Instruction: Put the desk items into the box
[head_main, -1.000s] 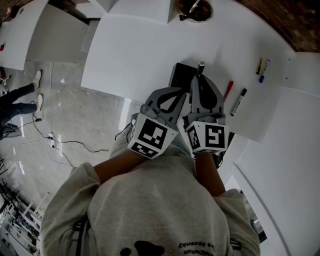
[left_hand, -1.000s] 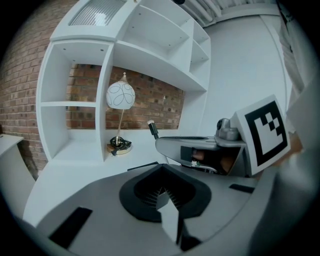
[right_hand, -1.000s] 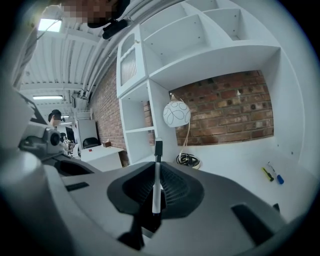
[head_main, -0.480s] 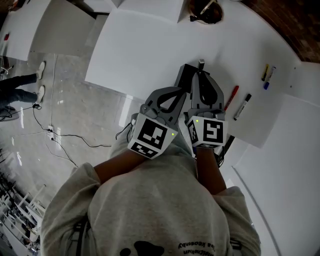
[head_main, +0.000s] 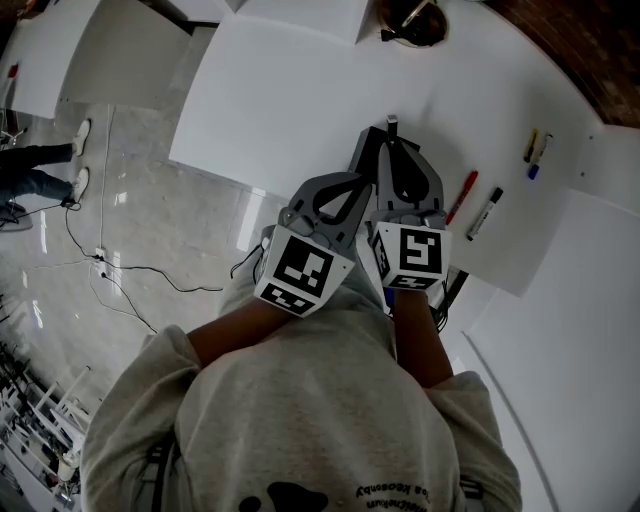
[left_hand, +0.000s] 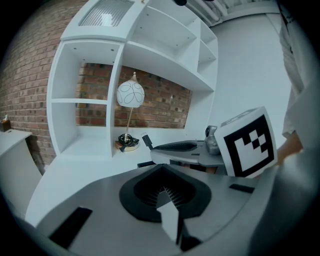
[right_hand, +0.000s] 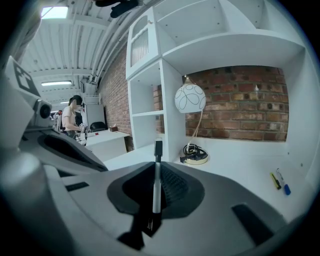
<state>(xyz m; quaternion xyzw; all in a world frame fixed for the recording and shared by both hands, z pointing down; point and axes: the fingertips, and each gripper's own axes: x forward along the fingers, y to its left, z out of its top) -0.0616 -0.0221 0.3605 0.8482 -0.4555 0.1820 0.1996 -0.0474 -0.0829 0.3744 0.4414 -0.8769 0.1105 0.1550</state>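
Grey plastic right gripper clamped on slim white pen with black cap. Jaws tight on the barrel, cap poking out past the fingertips. Same pen in head view only as a short dark tip ahead of the gripper nose. Grey plastic left gripper pinched fully together, nothing between its jaws. Both tools side by side, close in front of the person's chest, left just beside right, noses angled toward each other.

Black rectangular box on white desk, mostly covered by both grippers in head view. Pen tip overlaps the box's far edge there. Height of pen above box not readable.

Other desk items to the right: red marker just beside the right gripper in head view, then black-and-white marker near it. Both lie flat, roughly parallel. Further right, yellow pen and blue-capped pen close together; contact between them not clear.

White globe lamp on a thin stem at the back of the desk, in front of red brick wall. Round lamp base wrapped in coiled black cable. White shelving unit around and above the lamp. Grey sweatshirt fills the bottom of head view. Second person at a far desk in right gripper view, too small for detail.
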